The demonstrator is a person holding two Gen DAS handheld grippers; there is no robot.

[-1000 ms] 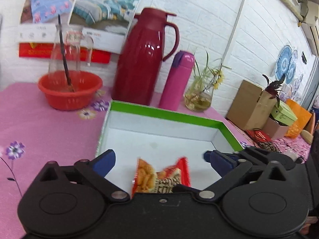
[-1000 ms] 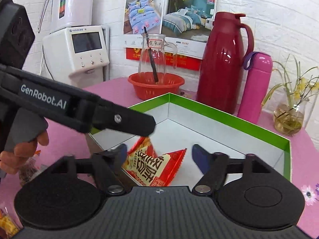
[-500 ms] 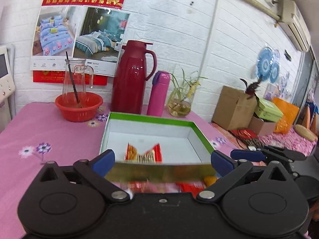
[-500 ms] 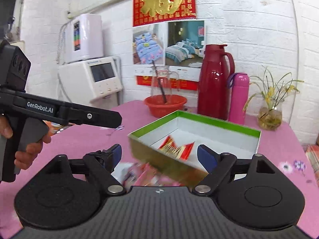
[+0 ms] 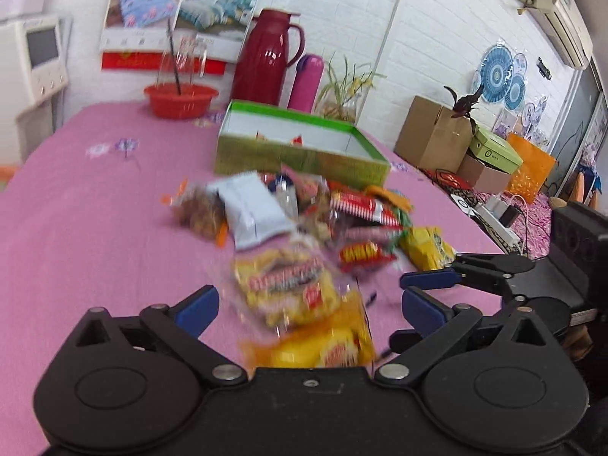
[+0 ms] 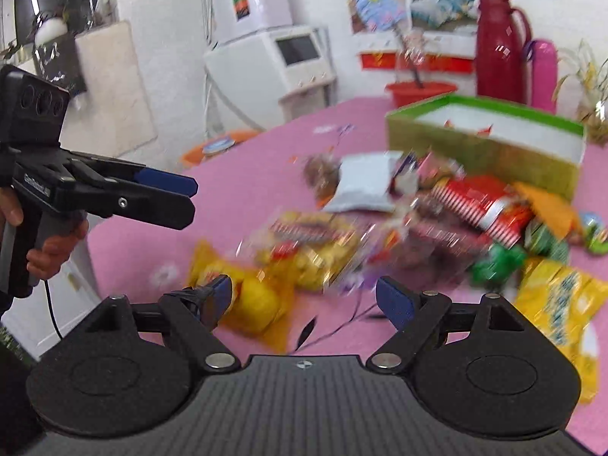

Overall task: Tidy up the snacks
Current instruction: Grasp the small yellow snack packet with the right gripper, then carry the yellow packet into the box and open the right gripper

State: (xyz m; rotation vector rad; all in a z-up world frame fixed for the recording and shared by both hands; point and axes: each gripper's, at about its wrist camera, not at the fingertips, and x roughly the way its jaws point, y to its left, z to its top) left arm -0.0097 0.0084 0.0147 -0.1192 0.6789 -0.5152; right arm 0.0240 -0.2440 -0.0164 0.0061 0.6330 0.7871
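On the pink flowered tablecloth [image 5: 95, 228] a loose pile of snack packets [image 5: 315, 228] is spread out, just in front of a green box [image 5: 300, 155] with a white inside. Two red packet corners [image 5: 296, 138] can be seen poking above the box's near wall, so at least one snack lies inside it. Within the pile, a white packet [image 5: 250, 209] is found at the side nearest the box, a red striped packet [image 6: 482, 205] lies toward the right, and yellow packets [image 5: 288, 285] sit closest to the cameras; much of the pile is blurred and the labels cannot be read.

The left gripper [image 5: 309, 300] is held above the near edge of the pile with its blue-tipped fingers spread wide, and nothing is gripped between them. The right gripper [image 6: 304, 296] is likewise held wide apart and empty, over a yellow bag [image 6: 250, 296] at the pile's near-left edge. In the right wrist view the left gripper is seen from the side, gripped at its handle by a hand [image 6: 53, 243].

Behind the box a red bowl [image 5: 180, 100], a dark red jug [image 5: 268, 59] and a pink flask [image 5: 306, 81] are lined along the white brick wall.
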